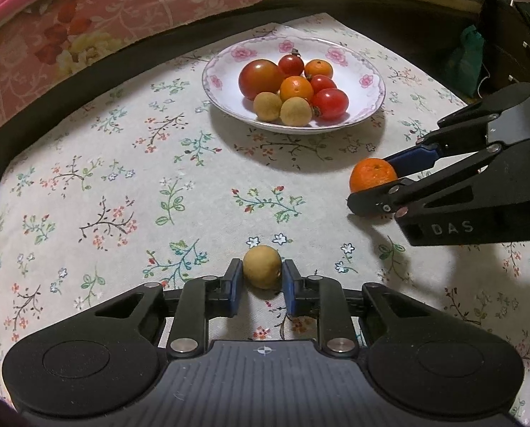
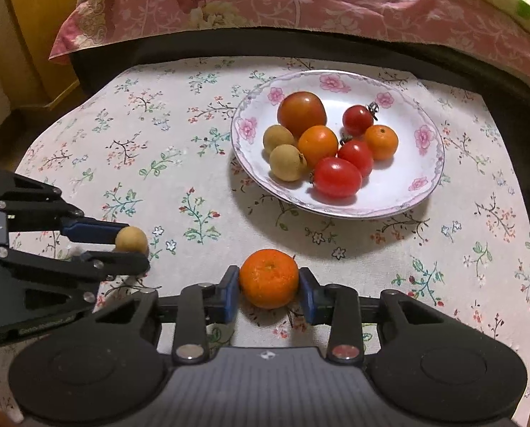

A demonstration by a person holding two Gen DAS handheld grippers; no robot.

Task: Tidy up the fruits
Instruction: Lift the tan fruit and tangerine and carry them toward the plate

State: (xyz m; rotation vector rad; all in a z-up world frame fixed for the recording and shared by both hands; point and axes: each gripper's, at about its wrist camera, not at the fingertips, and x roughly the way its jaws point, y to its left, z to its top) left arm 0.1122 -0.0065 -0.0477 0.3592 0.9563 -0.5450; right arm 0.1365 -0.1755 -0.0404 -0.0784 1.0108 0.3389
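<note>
Left gripper (image 1: 262,277) clamped on a longan (image 1: 262,266), right gripper (image 2: 269,286) clamped on a mandarin (image 2: 268,278), both low on the floral cloth (image 1: 122,178) just short of the flowered plate (image 1: 368,82). Probably light, round, prone to rolling; mandarin soft-skinned, longan shell brittle. Best pinched across the middle, gently.

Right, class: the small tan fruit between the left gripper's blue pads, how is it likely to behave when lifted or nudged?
The tan fruit is round, so it would probably roll across the tablecloth if nudged. It looks small and likely light. The left gripper touches it only at two sides, so the curved skin might slip.
</note>
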